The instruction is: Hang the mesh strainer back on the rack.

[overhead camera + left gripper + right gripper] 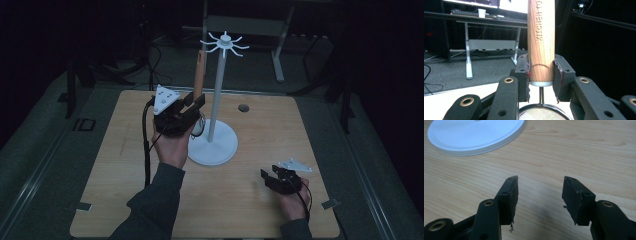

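Your left gripper (541,75) clamps the strainer's wooden handle (541,37) upright; its mesh bowl (541,113) hangs below; your right gripper (540,192) gapes empty.

The person's left gripper (192,107) stands raised above the table, its jaws clamped on either side of an upright wooden handle (541,40), the forearm reaching forward in a dark sleeve (155,200). The right gripper (267,177) sits low near the table's front right, its jaws spread apart with nothing between them.

Wooden table (115,165), white stand base (213,146) standing on it
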